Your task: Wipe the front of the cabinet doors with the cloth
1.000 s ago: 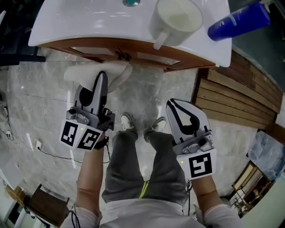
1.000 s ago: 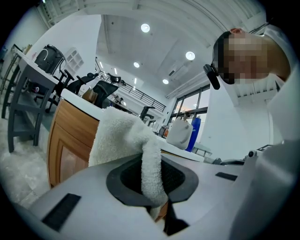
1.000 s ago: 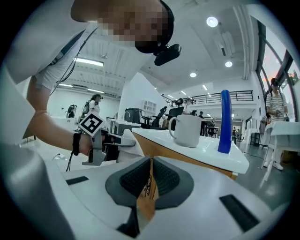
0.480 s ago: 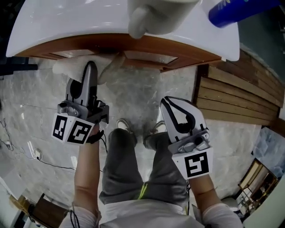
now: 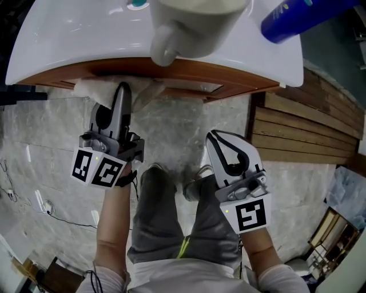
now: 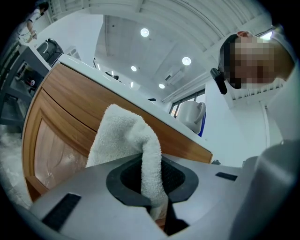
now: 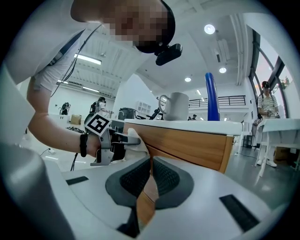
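The white terry cloth (image 5: 88, 87) is bunched against the brown wooden cabinet front (image 5: 189, 67), just under the white countertop. My left gripper (image 5: 122, 90) is shut on the cloth, tip at the cabinet. In the left gripper view the cloth (image 6: 123, 136) rises from between the jaws and lies against the cabinet door (image 6: 56, 122). My right gripper (image 5: 216, 137) hangs back over the floor, shut, with nothing in it. The right gripper view shows the left gripper (image 7: 112, 138) pressing the cloth (image 7: 133, 139) to the cabinet (image 7: 192, 145).
On the white countertop (image 5: 74, 34) stand a white mug (image 5: 194, 20) and a blue bottle (image 5: 291, 14). A wooden slatted platform (image 5: 297, 131) lies on the floor at right. A person's legs and shoes (image 5: 194, 189) stand below; a cable (image 5: 57, 197) lies at left.
My left gripper has carried the cloth forward until it sits against the cabinet front under the counter edge. The right gripper has barely moved.
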